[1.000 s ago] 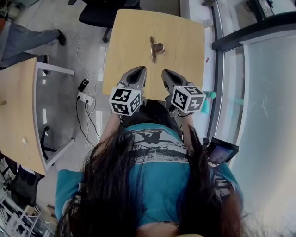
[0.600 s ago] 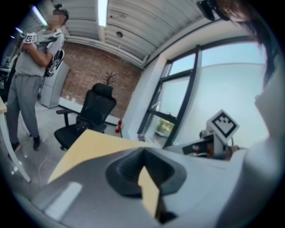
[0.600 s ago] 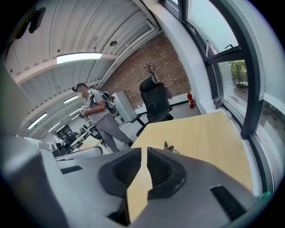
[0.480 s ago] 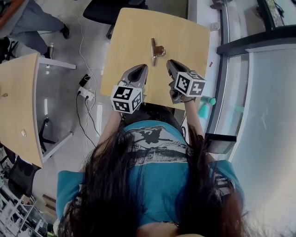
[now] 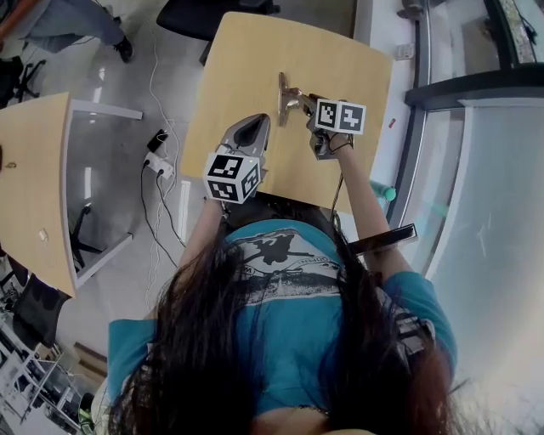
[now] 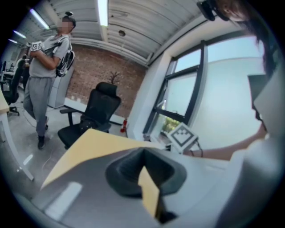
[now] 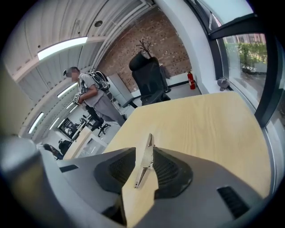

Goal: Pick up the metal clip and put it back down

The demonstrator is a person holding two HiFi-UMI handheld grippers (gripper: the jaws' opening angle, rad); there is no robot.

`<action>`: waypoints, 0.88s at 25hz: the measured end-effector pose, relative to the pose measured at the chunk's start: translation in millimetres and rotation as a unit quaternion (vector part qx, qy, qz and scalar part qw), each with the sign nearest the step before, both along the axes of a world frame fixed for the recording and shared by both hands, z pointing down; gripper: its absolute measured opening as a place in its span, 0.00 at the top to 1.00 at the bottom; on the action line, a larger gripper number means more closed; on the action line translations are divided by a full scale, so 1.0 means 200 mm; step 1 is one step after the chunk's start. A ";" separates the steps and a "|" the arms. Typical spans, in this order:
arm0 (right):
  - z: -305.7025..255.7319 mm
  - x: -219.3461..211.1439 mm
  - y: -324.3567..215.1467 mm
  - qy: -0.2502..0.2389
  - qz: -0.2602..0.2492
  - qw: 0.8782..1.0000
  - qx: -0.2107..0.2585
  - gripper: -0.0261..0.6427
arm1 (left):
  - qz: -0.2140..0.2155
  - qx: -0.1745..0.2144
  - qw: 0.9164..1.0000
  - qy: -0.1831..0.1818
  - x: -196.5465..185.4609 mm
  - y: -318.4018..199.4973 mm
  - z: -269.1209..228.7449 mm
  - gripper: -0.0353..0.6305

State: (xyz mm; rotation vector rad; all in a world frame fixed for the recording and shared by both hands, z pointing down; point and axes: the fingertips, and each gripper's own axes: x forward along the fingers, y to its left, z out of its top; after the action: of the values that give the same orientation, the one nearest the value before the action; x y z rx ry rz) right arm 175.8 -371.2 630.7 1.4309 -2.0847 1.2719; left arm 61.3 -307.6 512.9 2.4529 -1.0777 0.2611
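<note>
The metal clip (image 5: 287,95) lies on the small wooden table (image 5: 255,51), its long bar pointing away from me. In the right gripper view the clip (image 7: 145,158) stands on edge between the two pads, with bare wood showing beside it. My right gripper (image 5: 303,100) has reached it from the right. Its jaws are opening around the clip and not pressing on it. My left gripper (image 5: 253,129) hovers over the table's near edge, left of the clip. Its fingertips meet in the left gripper view (image 6: 143,152), with nothing held.
A black office chair (image 5: 200,15) stands beyond the table. Another wooden table (image 5: 34,170) is at the left, with a power strip and cables (image 5: 163,174) on the floor between. A window frame (image 5: 408,161) runs along the right. A person (image 6: 44,67) stands far off.
My right gripper has moved forward from the table's near edge to the clip, and its jaws now stand around it. The left gripper has stayed about where it was.
</note>
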 end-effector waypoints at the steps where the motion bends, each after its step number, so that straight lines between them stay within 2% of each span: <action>1: 0.05 0.00 -0.02 -0.005 -0.002 1.000 -0.012 0.80 | -0.003 -0.001 1.000 -0.001 0.00 0.00 0.01 0.94; 7: 0.31 -0.02 -0.06 0.013 -0.016 0.997 -0.078 0.77 | -0.022 -0.008 1.000 -0.009 -0.02 0.00 0.03 0.94; 15: 0.40 -0.12 -0.12 -0.013 -0.006 0.995 -0.102 0.76 | -0.060 -0.022 0.998 -0.016 -0.16 0.01 0.06 0.94; 18: 0.42 -0.15 -0.12 -0.047 0.007 0.992 -0.114 0.77 | -0.070 -0.022 0.997 -0.017 -0.21 0.01 0.06 0.94; 22: 0.44 -0.15 -0.11 -0.121 0.062 0.981 -0.138 0.81 | -0.078 -0.023 0.997 -0.017 -0.24 0.01 0.05 0.94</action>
State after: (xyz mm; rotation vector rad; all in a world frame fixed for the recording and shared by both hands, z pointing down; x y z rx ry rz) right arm 146.5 -392.3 717.8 1.3553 -1.8875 1.7856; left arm 14.0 -305.2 523.2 2.3176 -1.2559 0.2752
